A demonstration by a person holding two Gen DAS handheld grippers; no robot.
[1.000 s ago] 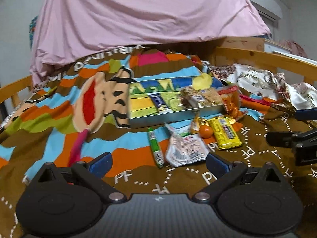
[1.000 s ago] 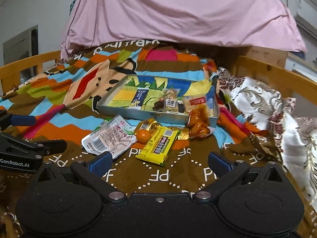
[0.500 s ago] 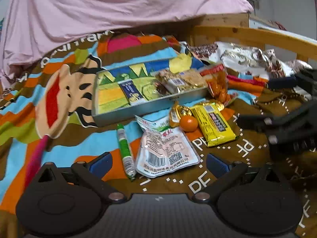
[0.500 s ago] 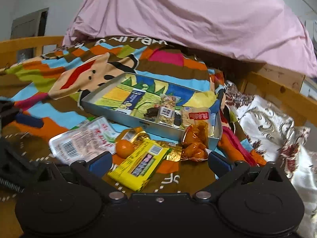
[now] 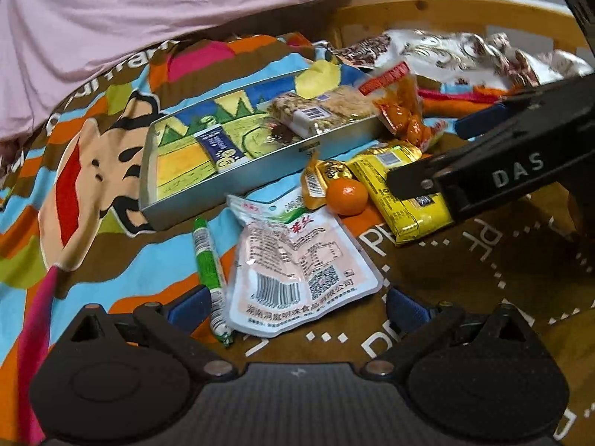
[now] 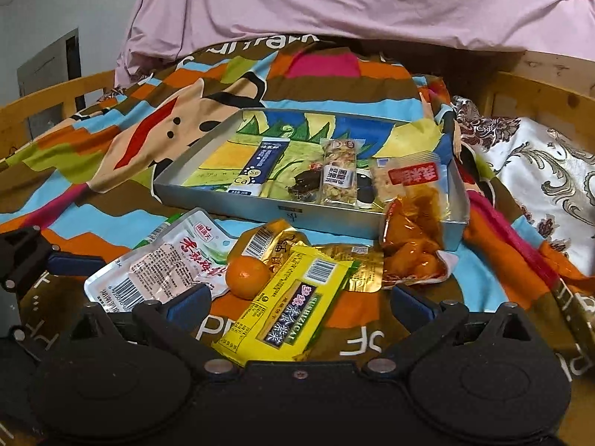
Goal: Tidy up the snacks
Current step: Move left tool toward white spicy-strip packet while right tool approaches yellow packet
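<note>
Yellow packet (image 6: 285, 316) between wide-open right gripper (image 6: 297, 303), left gripper (image 5: 295, 306) open — seemingly over white pouch (image 5: 297, 271)

Cartoon-print blanket (image 6: 111, 171) on bed, metal tray (image 6: 260, 210), yellow packet (image 6: 286, 316), orange (image 6: 247, 277), green stick (image 5: 208, 260), white pouch (image 5: 297, 271)

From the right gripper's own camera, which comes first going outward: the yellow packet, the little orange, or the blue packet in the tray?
1. Yellow packet, between the open fingers.
2. Orange, just beyond, left.
3. Blue packet, inside the tray, farthest.
</note>
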